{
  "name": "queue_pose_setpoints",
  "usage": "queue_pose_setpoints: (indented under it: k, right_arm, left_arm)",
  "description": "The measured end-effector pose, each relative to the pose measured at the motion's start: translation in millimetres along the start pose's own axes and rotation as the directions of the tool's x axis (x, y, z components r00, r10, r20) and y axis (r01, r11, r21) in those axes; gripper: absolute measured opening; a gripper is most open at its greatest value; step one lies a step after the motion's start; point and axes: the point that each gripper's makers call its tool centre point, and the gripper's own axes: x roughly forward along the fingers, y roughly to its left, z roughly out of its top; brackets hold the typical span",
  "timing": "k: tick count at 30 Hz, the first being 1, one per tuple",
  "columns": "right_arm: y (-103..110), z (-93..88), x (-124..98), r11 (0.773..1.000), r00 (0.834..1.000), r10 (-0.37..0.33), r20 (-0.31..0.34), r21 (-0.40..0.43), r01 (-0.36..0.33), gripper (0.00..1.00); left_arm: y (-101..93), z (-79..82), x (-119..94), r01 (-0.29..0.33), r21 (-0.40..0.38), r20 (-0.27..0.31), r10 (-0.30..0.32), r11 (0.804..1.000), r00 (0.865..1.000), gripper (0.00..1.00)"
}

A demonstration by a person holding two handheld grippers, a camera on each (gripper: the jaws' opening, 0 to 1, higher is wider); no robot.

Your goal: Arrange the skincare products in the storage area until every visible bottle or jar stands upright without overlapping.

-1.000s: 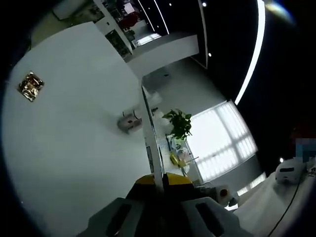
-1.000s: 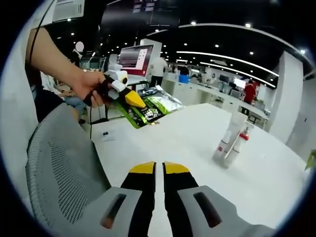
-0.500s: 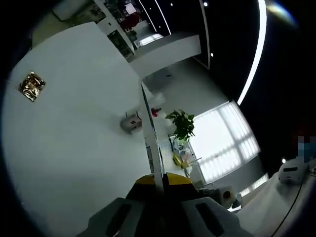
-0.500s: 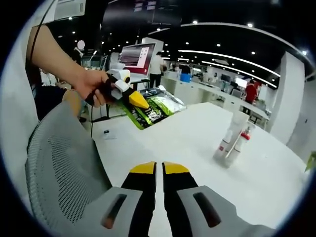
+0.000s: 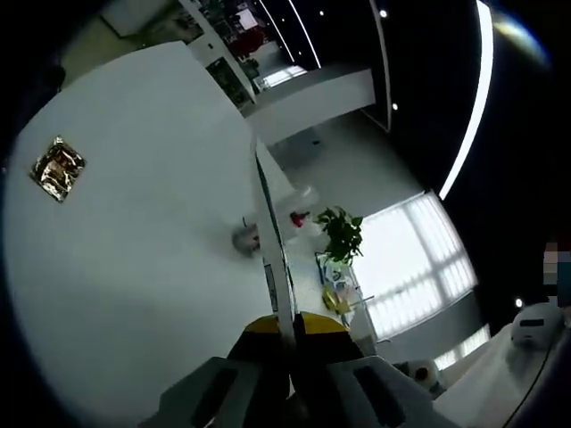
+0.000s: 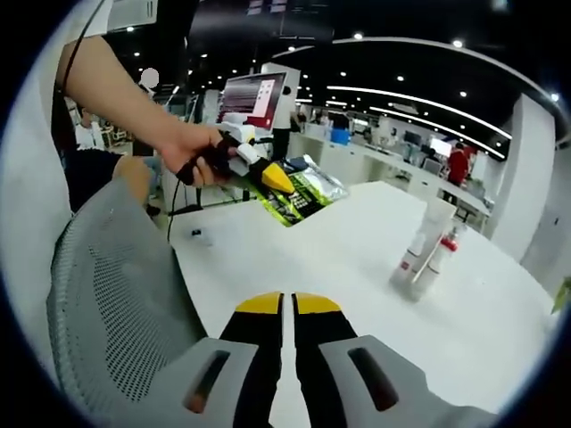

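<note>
A grey mesh chair back [image 6: 116, 294] stands beside the white table [image 6: 357, 267] (a potted plant [image 5: 343, 234] farther off).

table top [image 6: 357, 259]: smooth, matt white, laminate-like, faint soft sheen under ceiling lights
green packet [image 6: 308, 189]: glossy plastic film, crinkled, bright glints along creases; seen edge-on in left gripper view as a thin stiff sheet [image 5: 270, 259]
white tube [image 6: 423, 237]: smooth plastic, satin white, printed red label
spray bottle [image 6: 440, 259]: smooth white plastic, glossy red nozzle
chair back [image 6: 116, 303]: grey woven mesh cloth, rough open weave, matt
right gripper [image 6: 285, 308]: grey moulded plastic, matt, with black rubbery pads and glossy yellow tips
left gripper [image 6: 272, 178]: same yellow plastic tip, white plastic body
gold square [image 5: 57, 168]: crumpled metallic foil, shiny, patchy reflections
</note>
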Motion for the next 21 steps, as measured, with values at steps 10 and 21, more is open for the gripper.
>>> queue_pose_setpoints:
  k: [10, 21]
  right_arm:
    - [0.7, -3.2, 1.1, 1.0, 1.0, 0.003, -0.018, 0.005, -0.003, 0.01]
    - [-0.3, -9.5, 3.3, 0.999, 0.999, 0.008, -0.048, 0.048, -0.006, 0.01]
  left_arm:
    - [21.7, 14.2, 24.6, -0.021, -0.064, -0.013, 0.02, 0.998, 1.0, 0.02]
    - [48.2, 42.8, 45.8, -0.069, -0.135, 0.013, 0.071, 0.989, 0.997, 0.02]
